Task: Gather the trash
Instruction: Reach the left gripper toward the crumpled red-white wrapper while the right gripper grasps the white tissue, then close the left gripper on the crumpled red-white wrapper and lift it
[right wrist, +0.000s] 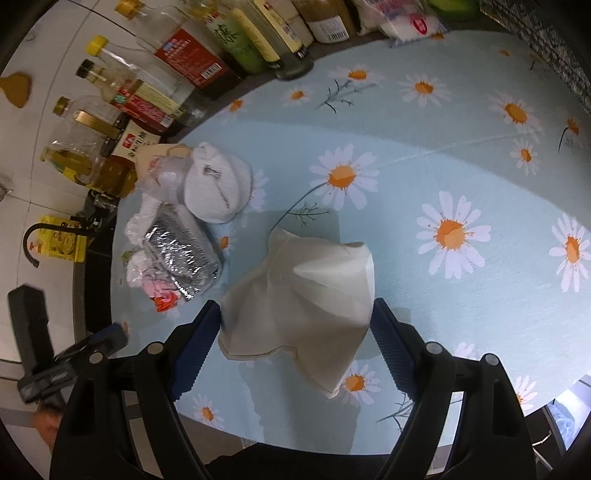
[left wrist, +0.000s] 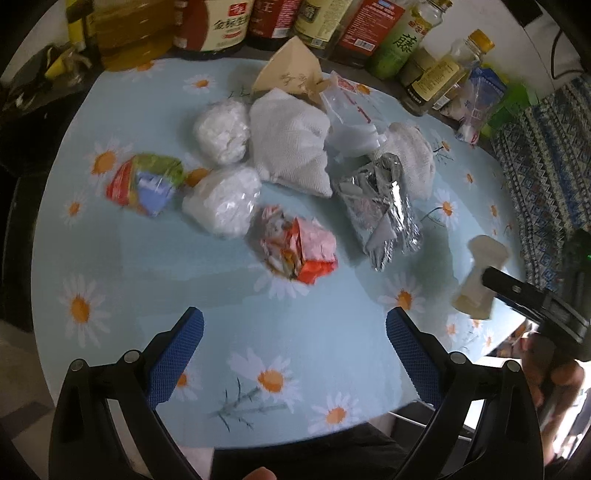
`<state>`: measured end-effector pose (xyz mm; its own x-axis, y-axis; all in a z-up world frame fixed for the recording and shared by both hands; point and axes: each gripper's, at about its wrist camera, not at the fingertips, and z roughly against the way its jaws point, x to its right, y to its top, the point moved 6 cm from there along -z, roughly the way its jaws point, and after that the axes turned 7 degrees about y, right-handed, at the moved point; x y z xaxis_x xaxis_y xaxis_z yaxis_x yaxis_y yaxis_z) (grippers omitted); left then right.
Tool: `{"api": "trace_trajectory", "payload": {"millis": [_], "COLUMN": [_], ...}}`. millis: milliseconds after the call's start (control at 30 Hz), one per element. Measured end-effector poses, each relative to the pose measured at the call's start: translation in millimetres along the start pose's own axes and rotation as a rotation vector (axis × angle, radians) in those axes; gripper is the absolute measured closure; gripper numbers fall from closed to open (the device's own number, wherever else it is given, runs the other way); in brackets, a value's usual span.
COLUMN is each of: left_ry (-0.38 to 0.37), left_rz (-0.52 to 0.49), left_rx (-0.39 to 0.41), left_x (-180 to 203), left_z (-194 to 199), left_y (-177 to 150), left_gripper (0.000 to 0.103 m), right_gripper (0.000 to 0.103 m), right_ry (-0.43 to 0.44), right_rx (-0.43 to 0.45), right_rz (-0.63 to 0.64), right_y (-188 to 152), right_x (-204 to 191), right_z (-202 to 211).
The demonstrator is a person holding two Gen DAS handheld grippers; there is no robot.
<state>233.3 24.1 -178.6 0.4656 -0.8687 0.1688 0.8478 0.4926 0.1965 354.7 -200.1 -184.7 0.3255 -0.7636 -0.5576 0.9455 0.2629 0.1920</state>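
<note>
Trash lies on the round daisy-print table [left wrist: 147, 266]: two white plastic wads [left wrist: 221, 131], a white cloth bundle [left wrist: 291, 140], a silver foil packet [left wrist: 380, 206], an orange-pink wrapper [left wrist: 299, 251] and a green-orange wrapper [left wrist: 146, 182]. My left gripper [left wrist: 295, 343] is open and empty above the table's near side. My right gripper [right wrist: 295, 328] has its jaws around a crumpled cream paper cup [right wrist: 306, 295], touching both sides. The left wrist view shows that cup [left wrist: 480, 273] pinched in the right gripper's fingers [left wrist: 517, 291]. The foil packet [right wrist: 181, 251] and a white cloth [right wrist: 218, 184] lie to the right gripper's left.
Bottles of oil and sauce [left wrist: 221, 22] line the table's far edge, also in the right wrist view [right wrist: 192, 59]. A patterned blue fabric [left wrist: 546, 155] lies at the right. A brown paper piece [left wrist: 291, 70] and a clear bag [left wrist: 347, 107] lie behind the cloth bundle.
</note>
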Motion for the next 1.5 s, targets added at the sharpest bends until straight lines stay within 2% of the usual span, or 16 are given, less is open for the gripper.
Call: {"api": "trace_trajectory", "payload": {"millis": [167,267,367,667,767,833,967,1500], "left_ry": [-0.007,-0.031,-0.058,-0.032,-0.038,-0.027,-0.018,-0.034], "left_rz": [-0.046,-0.041,-0.032,-0.014,0.0,0.0,0.02,0.011], "left_rx": [0.009,-0.014,-0.026,-0.016,-0.038,-0.042,-0.043,0.001], "left_x": [10.4,14.5,18.6,18.3,18.0,18.3,15.0,12.0], "left_z": [-12.4,-22.7,-27.1,-39.8,-47.2,-51.1,-56.8,-35.9], "left_y": [13.9,19.9,22.0,38.5,39.9,40.0,41.0,22.7], "left_gripper": [0.009,0.021,0.023,0.035,0.041,0.042,0.056,0.059], "right_gripper": [0.022,0.022,0.022,0.021,0.022,0.021,0.021,0.021], "right_ry": [-0.001,0.0,-0.006,-0.021,-0.021,-0.019,-0.016,-0.006], "right_rx": [0.011,0.008,0.004,-0.01,-0.018,-0.031,-0.047,-0.054], "right_rz": [0.023,0.023,0.029,0.052,0.061,0.065,0.068,0.128], "right_y": [-1.0,-2.5,-3.9,-0.2,1.2,1.5,1.6,-5.9], "right_x": [-0.8,2.0,5.5,12.1,12.4,13.1,14.0,-9.2], "right_z": [7.0,6.9,7.2,6.5,4.7,1.2,-3.1,-4.7]}}
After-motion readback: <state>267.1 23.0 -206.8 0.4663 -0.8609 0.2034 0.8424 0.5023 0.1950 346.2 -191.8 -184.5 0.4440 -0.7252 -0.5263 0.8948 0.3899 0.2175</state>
